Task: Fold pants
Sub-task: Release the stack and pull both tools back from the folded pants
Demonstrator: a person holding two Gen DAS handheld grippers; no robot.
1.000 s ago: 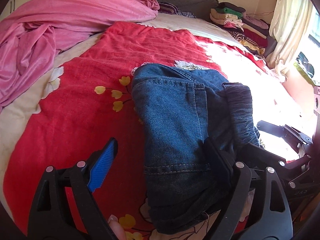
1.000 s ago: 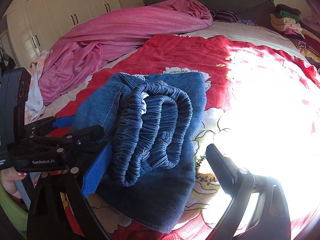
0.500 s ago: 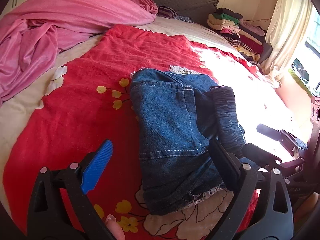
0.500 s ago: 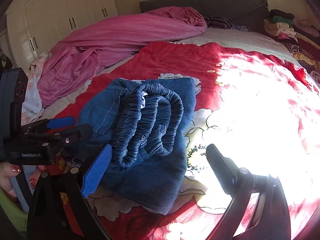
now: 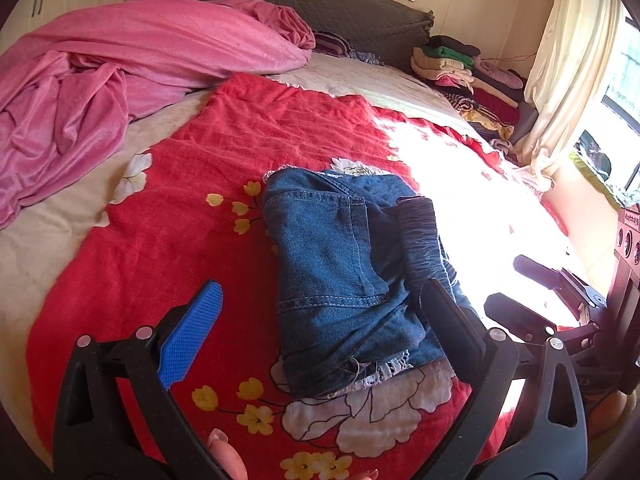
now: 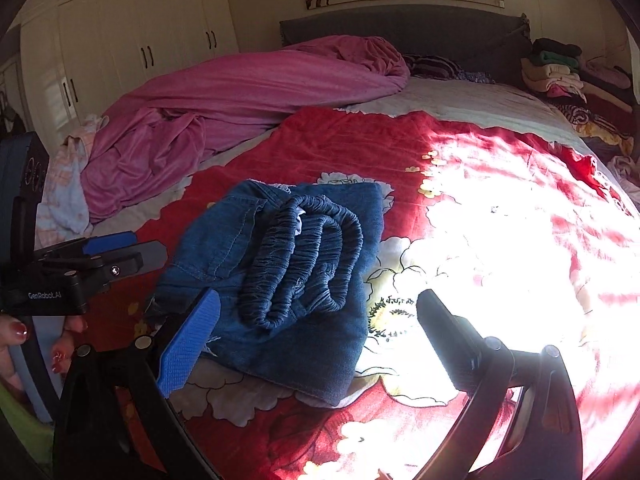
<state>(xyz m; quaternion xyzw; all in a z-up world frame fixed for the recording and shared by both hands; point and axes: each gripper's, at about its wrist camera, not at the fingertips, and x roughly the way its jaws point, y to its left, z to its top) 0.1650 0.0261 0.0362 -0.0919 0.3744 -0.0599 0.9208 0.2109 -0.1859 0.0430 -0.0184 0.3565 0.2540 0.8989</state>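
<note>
The blue denim pants (image 5: 340, 264) lie folded into a compact bundle on the red floral bedspread (image 5: 160, 240), elastic waistband (image 6: 312, 256) coiled on top. My left gripper (image 5: 320, 292) hovers above the bundle's near end, jaws opening, pads clear of the cloth and holding nothing. My right gripper (image 6: 318, 298) hangs open over the bundle's near edge, also gripping nothing. In the right wrist view the left gripper (image 6: 100, 256) shows at the left edge. In the left wrist view the right gripper (image 5: 540, 280) shows at the right edge.
A crumpled pink blanket (image 5: 120, 80) fills the far left of the bed. A stack of folded clothes (image 5: 460, 64) sits at the far right by the curtain (image 5: 568, 60). White wardrobes (image 6: 120, 40) stand behind. Strong sunlight washes out the bedspread's right side (image 6: 520, 260).
Both grippers have drawn back and up from the pants, which now lie smaller and free on the bedspread. The left jaws have spread wider.
</note>
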